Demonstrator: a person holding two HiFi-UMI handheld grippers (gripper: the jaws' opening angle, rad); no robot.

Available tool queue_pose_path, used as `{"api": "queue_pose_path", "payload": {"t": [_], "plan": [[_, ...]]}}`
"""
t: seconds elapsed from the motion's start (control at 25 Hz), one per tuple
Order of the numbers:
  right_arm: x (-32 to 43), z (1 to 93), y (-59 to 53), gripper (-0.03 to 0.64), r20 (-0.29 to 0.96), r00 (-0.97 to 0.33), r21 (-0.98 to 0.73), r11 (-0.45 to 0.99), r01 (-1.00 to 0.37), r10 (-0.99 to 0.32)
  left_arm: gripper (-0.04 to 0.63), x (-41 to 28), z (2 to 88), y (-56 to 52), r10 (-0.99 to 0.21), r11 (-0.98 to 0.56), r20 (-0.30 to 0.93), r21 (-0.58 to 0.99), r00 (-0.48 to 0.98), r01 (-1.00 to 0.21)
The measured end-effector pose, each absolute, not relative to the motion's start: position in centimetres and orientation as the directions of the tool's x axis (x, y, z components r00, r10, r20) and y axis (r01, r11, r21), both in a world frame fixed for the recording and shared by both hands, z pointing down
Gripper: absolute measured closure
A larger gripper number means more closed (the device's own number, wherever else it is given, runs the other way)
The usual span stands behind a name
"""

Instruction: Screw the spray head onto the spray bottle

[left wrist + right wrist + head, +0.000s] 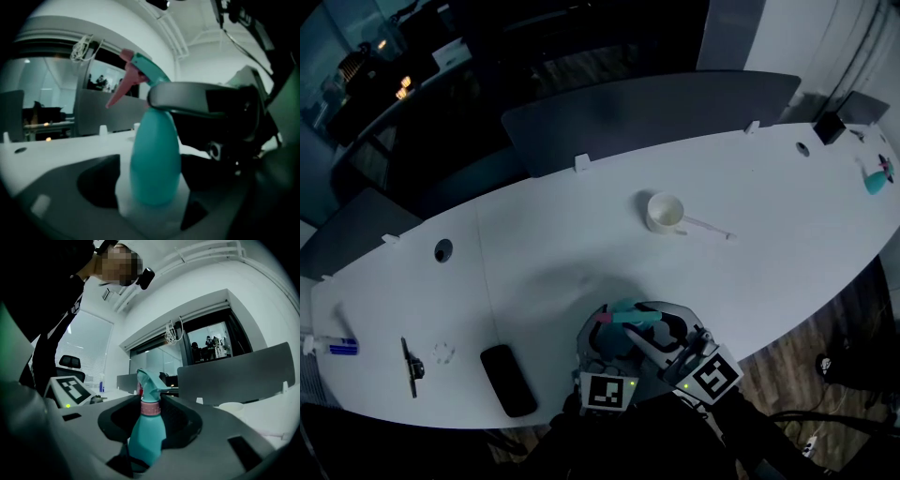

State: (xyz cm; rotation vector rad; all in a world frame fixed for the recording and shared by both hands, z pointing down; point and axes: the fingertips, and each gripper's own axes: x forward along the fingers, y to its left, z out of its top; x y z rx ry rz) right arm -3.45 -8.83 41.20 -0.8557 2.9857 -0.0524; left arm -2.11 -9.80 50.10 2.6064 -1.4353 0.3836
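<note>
Spray bottle point(154, 159): upright at the near edge of the worktop point(581, 234), held between the 2 grippers, with the spray head point(630, 315) already seated on its neck.
Head view, grippers: the left gripper point(605, 342) and right gripper point(661, 333) meet close to the person, both on the 1 bottle. From above only the head's teal top and pink trigger show.
Head view, surroundings: a cup point(665, 212) sits well apart, further up the worktop, so nothing crowds the twisting.
Left gripper view, jaws: set wide around the bottle's broad lower body and, as far as I can judge, pinching it. That fat part suits steadying or turning.
Left gripper view, neck: a grey jaw of the right gripper crosses just under the head, and the trigger points left.
Right gripper view, jaws: closed narrower on the head's pink collar, with the bottle standing upright between them.
Why this hold: 1 gripper on the body and 1 on the collar lets 1 part turn against the other, probably to tighten the thread.
Progress: the head looks on and straight. Whether the thread is fully tight cannot be told.
</note>
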Motion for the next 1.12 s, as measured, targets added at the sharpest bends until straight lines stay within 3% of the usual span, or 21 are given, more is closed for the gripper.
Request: {"api": "queue_pose_path", "payload": {"t": [0.08, 0.2, 0.24, 0.28, 0.32, 0.48, 0.68, 0.76, 0.84, 0.96, 1.08, 1.12], "plan": [[-3.6, 41.4, -8.7, 0.491, -0.013, -0.857, -0.038, 0.856, -0.515, -0.516, 0.139, -2.3, 49.7, -9.9, -0.712, -0.67, 0.307, -0.028, 0.632, -0.741], [-3.4, 41.5, -8.8, 0.491, -0.004, -0.872, -0.028, 0.871, -0.49, -0.49, 0.14, -1.2, 50.6, -9.3, -0.509, -0.849, 0.39, -0.078, 0.768, -0.523], [-3.4, 41.4, -8.8, 0.491, -0.005, -0.876, -0.029, 0.875, -0.482, -0.483, 0.144, -0.9, 51.1, -9.1, -0.46, -0.879, 0.419, -0.093, 0.783, -0.467], [-3.4, 41.3, -8.8, 0.491, -0.007, -0.879, -0.032, 0.879, -0.476, -0.476, 0.214, -0.7, 51.5, -8.9, -0.434, -0.895, 0.437, -0.106, 0.788, -0.434], [-3.4, 41.3, -8.8, 0.489, -0.009, -0.882, -0.033, 0.881, -0.471, -0.472, 0.222, -0.6, 51.6, -8.9, -0.43, -0.898, 0.438, -0.114, 0.79, -0.425], [-3.4, 41.1, -8.6, 0.491, -0.013, -0.871, -0.008, 0.871, -0.491, -0.491, 0.23, -0.8, 51.1, -9.1, -0.574, -0.808, 0.374, -0.112, 0.729, -0.579], [-3.5, 41.3, -8.4, 0.491, -0.024, -0.832, -0.005, 0.832, -0.555, -0.555, 0.23, -1.6, 50.9, -9.5, -0.843, -0.454, 0.371, -0.098, 0.391, -0.886], [-3.6, 41.4, -8.1, 0.491, -0.019, -0.837, -0.006, 0.837, -0.547, -0.547, 0.229, -1.9, 51.0, -9.3, -0.875, -0.36, 0.372, -0.075, 0.309, -0.93], [-3.7, 41.6, -8.1, 0.491, -0.008, -0.847, -0.006, 0.847, -0.532, -0.532, 0.227, -2.0, 51.0, -9.3, -0.87, -0.387, 0.353, -0.055, 0.345, -0.92], [-3.7, 41.6, -8.2, 0.491, -0.002, -0.863, -0.018, 0.863, -0.505, -0.505, 0.193, -1.9, 50.5, -9.3, -0.776, -0.588, 0.3, -0.025, 0.555, -0.809], [-3.7, 41.4, -8.1, 0.491, -0.004, -0.88, -0.019, 0.88, -0.475, -0.475, 0.187, -1.5, 51.1, -8.6, -0.544, -0.829, 0.371, -0.098, 0.753, -0.55], [-3.6, 41.4, -8.1, 0.491, -0.002, -0.884, -0.015, 0.884, -0.467, -0.467, 0.215, -1.4, 51.3, -8.4, -0.481, -0.871, 0.399, -0.114, 0.781, -0.478]]}}
